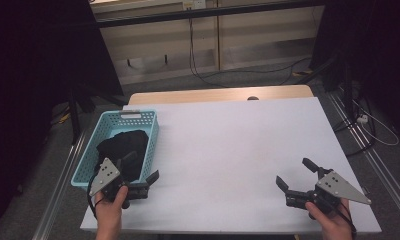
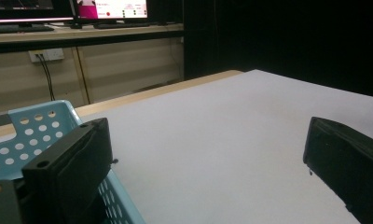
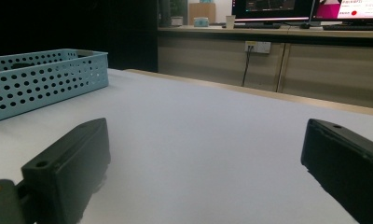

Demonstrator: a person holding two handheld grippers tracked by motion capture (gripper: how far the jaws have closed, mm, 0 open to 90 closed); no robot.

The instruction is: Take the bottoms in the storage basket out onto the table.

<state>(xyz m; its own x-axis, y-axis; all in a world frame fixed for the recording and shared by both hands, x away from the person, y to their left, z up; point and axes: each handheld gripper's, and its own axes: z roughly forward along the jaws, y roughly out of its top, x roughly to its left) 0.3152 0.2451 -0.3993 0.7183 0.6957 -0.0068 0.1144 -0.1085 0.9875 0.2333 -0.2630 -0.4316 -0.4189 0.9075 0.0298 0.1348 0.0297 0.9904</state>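
Both grippers rest low at the near edge of the table [image 1: 228, 130], jaws spread apart and holding nothing. Left gripper [image 1: 140, 172] sits at the near left corner, one jaw over the right wall of the blue basket [image 1: 106, 124], which holds a black cloth [image 1: 119, 145]. Right gripper [image 1: 295, 175] lies near the near right corner, well apart from the basket.

Black left gripper [image 1: 140, 176], black right gripper [image 1: 296, 173], grey three-cornered screwed top plates, black cables, bare forearms
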